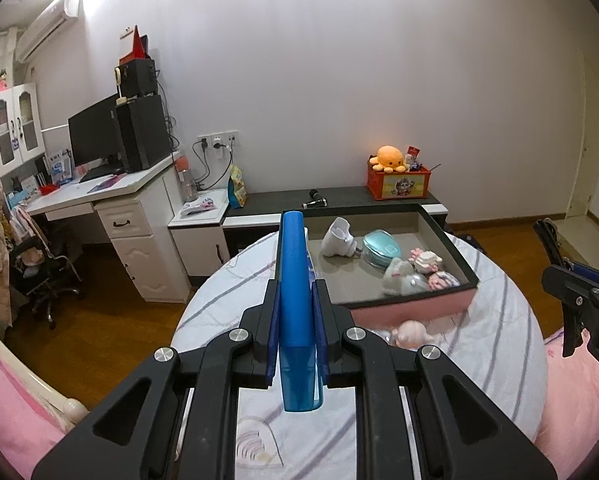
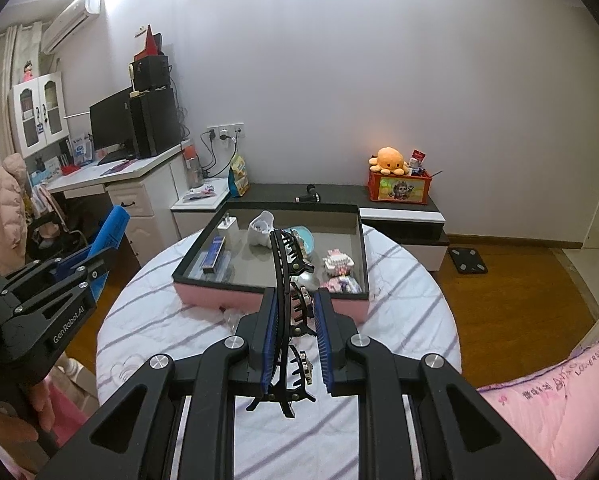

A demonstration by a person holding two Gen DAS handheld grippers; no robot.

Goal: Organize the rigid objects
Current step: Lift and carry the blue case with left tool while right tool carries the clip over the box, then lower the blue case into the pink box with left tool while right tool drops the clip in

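Left wrist: I'm gripping a blue box (image 1: 295, 312) in the left gripper (image 1: 296, 332) | right gripper (image 2: 295, 344) is clamping a hair claw (image 2: 289, 308) | both hovering near the tray (image 2: 197, 264).

Carrying surface (image 2: 399, 320): round, covered with a white cloth bearing grey-purple stripes and a heart motif near the front edge. Directly on it: one shallow tray (image 2: 267, 302) with a dark rim, pink outer wall and grey floor, set toward the far side. Just in front of the tray's pink wall lies a small pale pink toy figure (image 1: 413, 334), resting on the cloth.
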